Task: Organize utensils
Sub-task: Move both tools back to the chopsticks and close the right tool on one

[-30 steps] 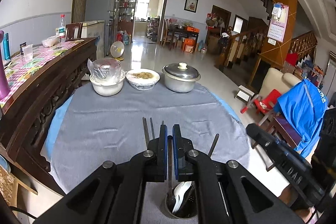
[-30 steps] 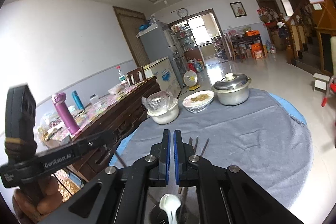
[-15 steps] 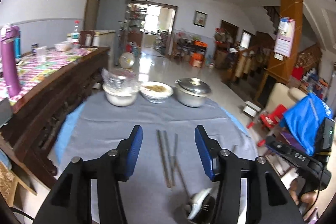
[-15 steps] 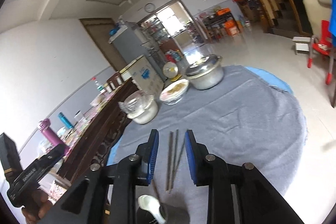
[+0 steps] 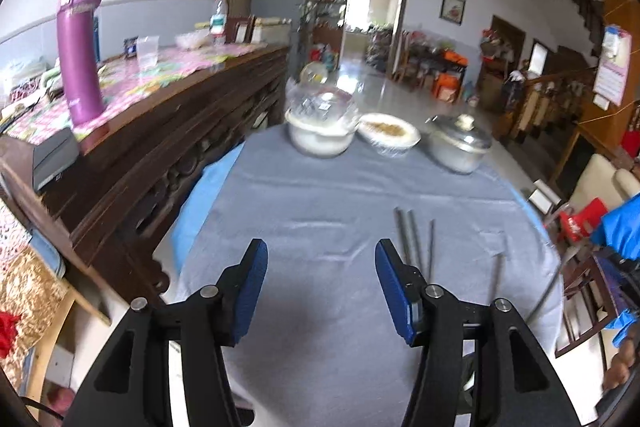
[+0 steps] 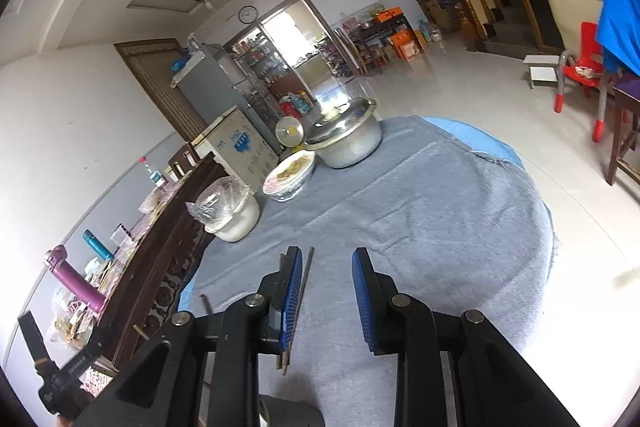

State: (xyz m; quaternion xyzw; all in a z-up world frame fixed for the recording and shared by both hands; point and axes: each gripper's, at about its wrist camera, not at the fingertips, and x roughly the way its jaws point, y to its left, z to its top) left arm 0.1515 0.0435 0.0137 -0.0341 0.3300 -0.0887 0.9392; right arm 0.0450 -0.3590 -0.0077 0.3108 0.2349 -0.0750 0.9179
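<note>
Left gripper (image 5: 320, 283) jaws have just been widening, nothing between them. Thin grey metal chopsticks (image 5: 412, 239) lie on the grey tablecloth (image 5: 320, 195), partly hidden behind its right finger. Right gripper (image 6: 326, 287) jaws stand apart, empty; the chopsticks (image 6: 306, 275) lie half hidden by its left finger.

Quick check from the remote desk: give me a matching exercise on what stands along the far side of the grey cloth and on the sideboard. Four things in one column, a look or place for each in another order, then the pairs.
Things:
1. metal pot
2. white pot
3. bowl
4. purple flask

Descriptions:
A. upright on the sideboard
B. topped with crinkled clear plastic
C. closed by a lid with a pale knob
D. wide, shallow, yellowish food inside

Pairs: 1-C, 2-B, 3-D, 4-A
</note>
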